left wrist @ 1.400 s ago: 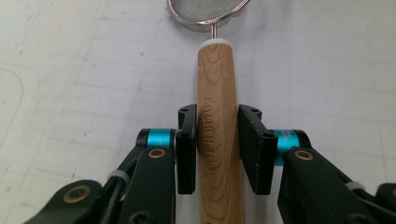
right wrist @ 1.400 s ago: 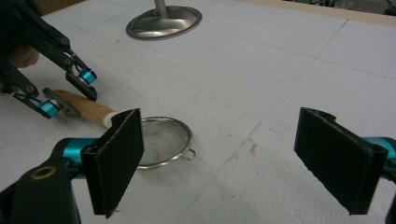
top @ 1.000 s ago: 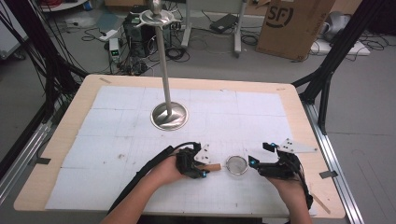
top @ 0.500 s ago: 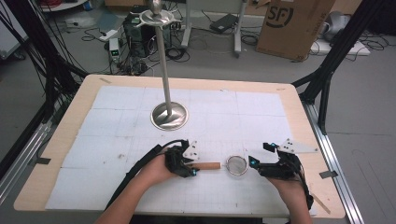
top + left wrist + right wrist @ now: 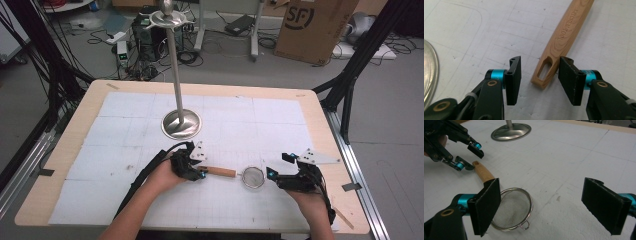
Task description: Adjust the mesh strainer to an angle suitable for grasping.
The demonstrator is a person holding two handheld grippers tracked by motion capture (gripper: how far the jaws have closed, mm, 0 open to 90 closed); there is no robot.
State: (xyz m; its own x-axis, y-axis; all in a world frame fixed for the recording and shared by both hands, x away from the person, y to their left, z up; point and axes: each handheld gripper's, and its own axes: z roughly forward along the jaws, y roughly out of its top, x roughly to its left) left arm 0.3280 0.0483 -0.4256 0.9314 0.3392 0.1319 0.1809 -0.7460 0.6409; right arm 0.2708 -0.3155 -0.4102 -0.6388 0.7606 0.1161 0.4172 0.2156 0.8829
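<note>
Table [image 5: 75, 145]: wooden top covered by a white gridded mat [image 5: 280, 130], with nothing lying between the two grippers and the strainer.

Metal stand [image 5: 181, 124]: a round base sits on the mat beyond the left hand, with an upright pole rising to a small ringed top. It stands well apart from the work, and its base edge shows at the left of the left gripper view.

Strainer [image 5: 253, 177]: lies flat on the mat near the front edge, between the two grippers. Its wire mesh bowl points toward the right gripper; its wooden handle [image 5: 218, 171] runs toward the left gripper.

Left gripper [image 5: 199, 172]: held low and level, aimed along the handle. Its jaws have just been opening and stand parted, with the slotted handle end [image 5: 545, 72] between them. The right pad lies against or just beside the wood; the left pad is clear of it. No grip is evident.

Right gripper [image 5: 270, 173]: held low, aimed at the mesh bowl [image 5: 511, 208], which lies just ahead. Its jaws are spread wide with nothing between them.
</note>
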